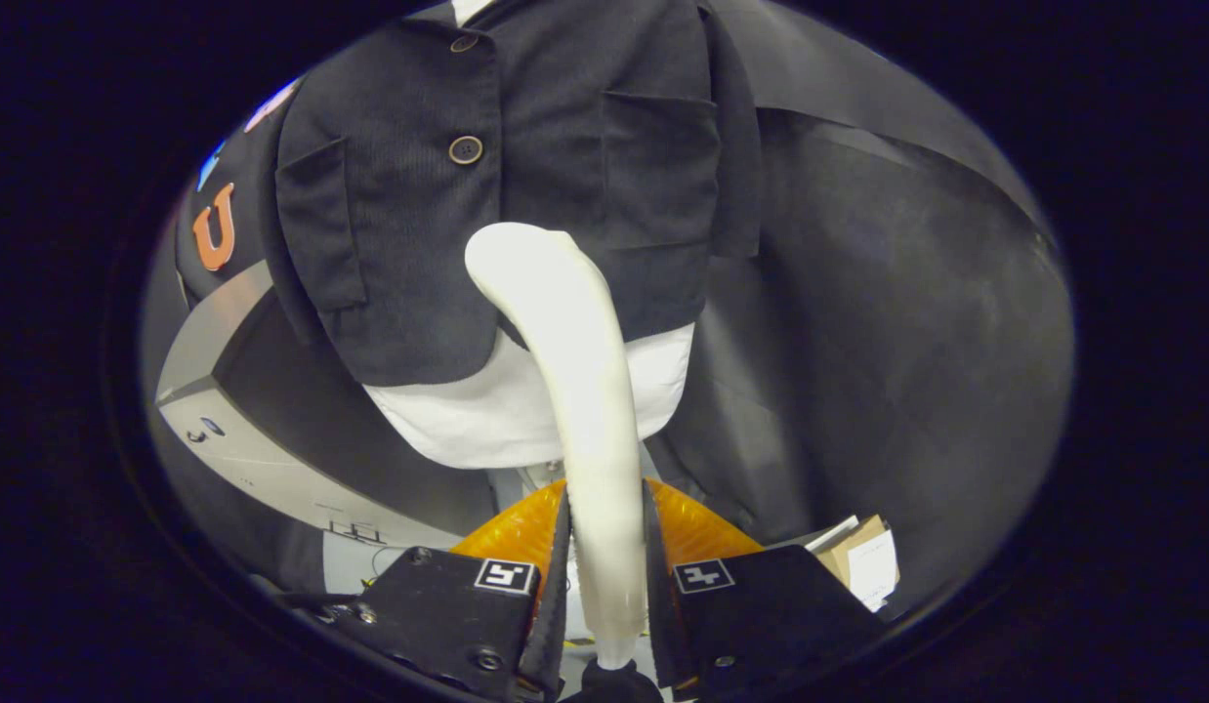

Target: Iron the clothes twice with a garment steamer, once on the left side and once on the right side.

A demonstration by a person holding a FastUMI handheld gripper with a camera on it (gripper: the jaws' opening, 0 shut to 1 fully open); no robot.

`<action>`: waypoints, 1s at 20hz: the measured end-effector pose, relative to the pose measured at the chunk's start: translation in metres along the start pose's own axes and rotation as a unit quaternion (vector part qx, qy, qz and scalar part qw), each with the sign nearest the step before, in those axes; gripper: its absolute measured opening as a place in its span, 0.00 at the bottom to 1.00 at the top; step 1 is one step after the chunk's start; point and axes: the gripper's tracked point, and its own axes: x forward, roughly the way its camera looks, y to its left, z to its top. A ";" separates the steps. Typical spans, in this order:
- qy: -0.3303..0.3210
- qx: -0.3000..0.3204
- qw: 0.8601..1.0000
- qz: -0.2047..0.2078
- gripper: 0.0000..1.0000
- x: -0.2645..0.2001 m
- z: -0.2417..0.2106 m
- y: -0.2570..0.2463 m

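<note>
1. The gripper [605, 547] is clamped on the handle of the long, curved white plastic garment steamer [575, 371], both fingers pressing its sides.
2. The steamer's rounded head rises beyond the fingers to the lower front of the dark navy corduroy jacket [526, 176], seemingly touching the fabric.
3. Below the jacket's hem shows a white mannequin torso [468, 415].
4. A small cardboard box [858, 561] sits low, right of the fingers.

The garment steamer [590, 391] is showing creamy white along its curved body. The jacket [526, 176] is appearing dark navy with a fine ribbed weave and brown buttons [465, 149]. The shirt [487, 410] hanging below its hem is showing plain white. A cardboard box [849, 552] is looking tan.
</note>
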 end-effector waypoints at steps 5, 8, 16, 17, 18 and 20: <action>-0.014 0.008 1.000 0.015 0.38 -0.030 -0.034 0.015; -0.019 0.021 0.999 0.017 0.38 -0.058 -0.066 0.029; -0.028 0.041 0.999 0.012 0.38 -0.140 -0.167 0.065; -0.028 0.040 0.999 0.012 0.38 -0.150 -0.177 0.071; -0.030 0.038 0.999 0.014 0.38 -0.160 -0.186 0.077; -0.039 0.028 0.999 0.016 0.38 -0.176 -0.203 0.087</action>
